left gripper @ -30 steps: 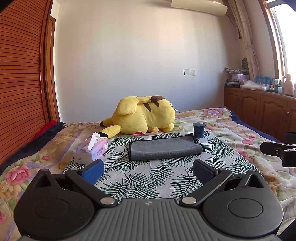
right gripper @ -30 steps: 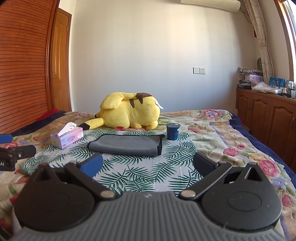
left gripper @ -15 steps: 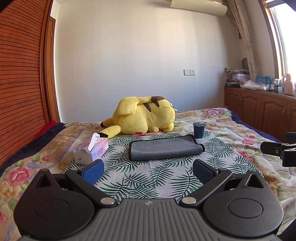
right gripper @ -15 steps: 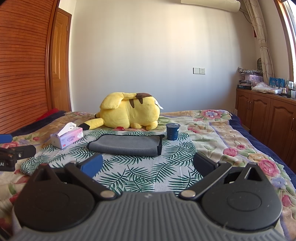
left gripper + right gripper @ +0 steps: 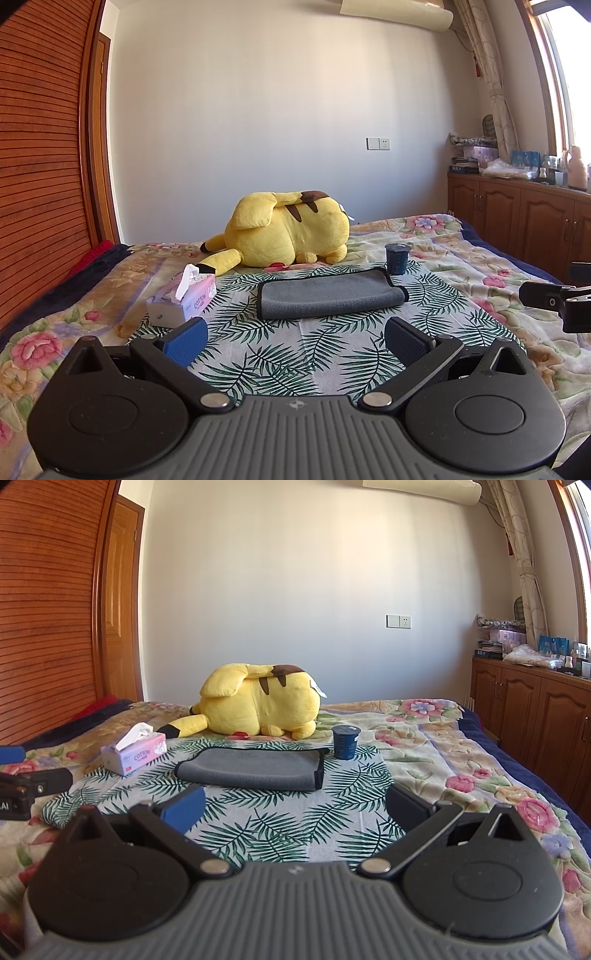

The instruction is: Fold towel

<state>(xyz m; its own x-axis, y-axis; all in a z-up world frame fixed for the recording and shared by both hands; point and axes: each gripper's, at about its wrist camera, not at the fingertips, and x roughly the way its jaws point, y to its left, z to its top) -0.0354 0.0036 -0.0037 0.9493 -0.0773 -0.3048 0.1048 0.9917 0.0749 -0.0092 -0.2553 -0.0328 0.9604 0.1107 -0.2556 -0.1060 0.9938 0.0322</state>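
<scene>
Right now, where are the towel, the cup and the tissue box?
towel [image 5: 328, 297]: left wrist view, middle of its grey top.
cup [image 5: 345, 743]: right wrist view, its dark blue side.
tissue box [image 5: 184, 304]: left wrist view, its pink top.

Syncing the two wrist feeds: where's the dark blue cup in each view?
Left wrist: dark blue cup right of centre, just behind the grey towel's far right corner.
Right wrist: cup right of centre, beyond the towel's right end.
Shared landmark: yellow plush toy behind the towel.
</scene>
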